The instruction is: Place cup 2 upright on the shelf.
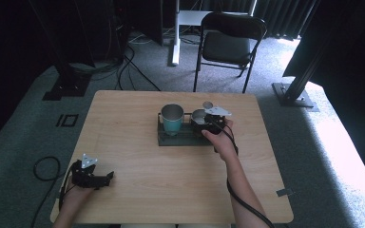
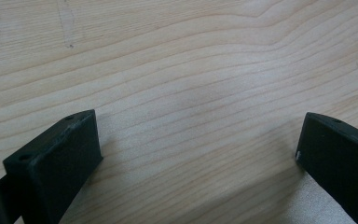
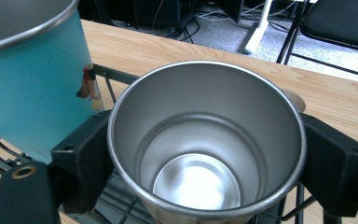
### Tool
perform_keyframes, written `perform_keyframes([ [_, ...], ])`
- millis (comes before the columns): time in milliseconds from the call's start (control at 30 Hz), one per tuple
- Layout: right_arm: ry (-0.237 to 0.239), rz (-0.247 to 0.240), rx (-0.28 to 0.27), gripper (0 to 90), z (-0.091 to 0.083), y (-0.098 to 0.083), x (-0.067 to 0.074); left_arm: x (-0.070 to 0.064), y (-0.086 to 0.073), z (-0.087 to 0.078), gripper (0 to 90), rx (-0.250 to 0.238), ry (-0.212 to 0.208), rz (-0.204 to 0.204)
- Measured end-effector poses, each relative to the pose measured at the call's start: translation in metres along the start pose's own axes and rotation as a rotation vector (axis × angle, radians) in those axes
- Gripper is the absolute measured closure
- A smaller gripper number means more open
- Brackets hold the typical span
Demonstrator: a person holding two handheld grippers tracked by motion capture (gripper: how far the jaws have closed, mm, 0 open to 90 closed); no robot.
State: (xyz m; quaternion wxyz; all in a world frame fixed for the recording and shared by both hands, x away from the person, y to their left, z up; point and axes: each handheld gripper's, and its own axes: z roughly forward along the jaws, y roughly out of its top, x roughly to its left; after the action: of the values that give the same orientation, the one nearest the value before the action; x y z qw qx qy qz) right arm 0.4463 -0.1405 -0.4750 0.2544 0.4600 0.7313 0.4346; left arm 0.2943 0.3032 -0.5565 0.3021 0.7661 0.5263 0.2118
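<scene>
Grey carpet floor (image 1: 24,142), black folding chair (image 1: 228,45) beyond wooden table (image 1: 171,190), dark curtains, daylight patch at right

Teal cup (image 3: 28,88) cut off at top/left; rack (image 3: 116,74) mostly hidden.

My right tongs (image 3: 205,154), matt black plastic, clasped a brushed steel cup (image 3: 205,140), glossy inside. At ten o'clock stood a teal cup (image 3: 32,88) with satin paint. The counter (image 2: 191,70) was smooth pale wood grain.
</scene>
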Motion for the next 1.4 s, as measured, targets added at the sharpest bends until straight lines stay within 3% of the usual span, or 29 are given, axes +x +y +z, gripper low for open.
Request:
perform_keyframes([
  [200, 0.016, 0.03, 0.0, 11.9, -0.001, 0.0, 0.0, 0.0, 0.0, 0.0, 0.3, 0.0, 0.0, 0.0],
  [233, 0.035, 0.03, -0.004, 11.6, -0.004, 0.0, -0.001, 0.0, 0.0, 0.0, 0.4, 0.0, 0.0, 0.0],
  [467, 0.047, -0.003, -0.005, 11.6, -0.011, -0.001, -0.005, 0.0, 0.0, 0.0, 0.3, 0.0, 0.0, 0.0],
  [1000, 0.042, -0.004, -0.014, 11.6, -0.033, -0.004, -0.015, 0.0, 0.0, 0.0, 0.4, 0.0, 0.0, 0.0],
  [1400, 0.029, 0.001, -0.009, 11.7, -0.051, -0.017, -0.029, 0.0, 0.0, 0.0, 0.3, 0.0, 0.0, 0.0],
])
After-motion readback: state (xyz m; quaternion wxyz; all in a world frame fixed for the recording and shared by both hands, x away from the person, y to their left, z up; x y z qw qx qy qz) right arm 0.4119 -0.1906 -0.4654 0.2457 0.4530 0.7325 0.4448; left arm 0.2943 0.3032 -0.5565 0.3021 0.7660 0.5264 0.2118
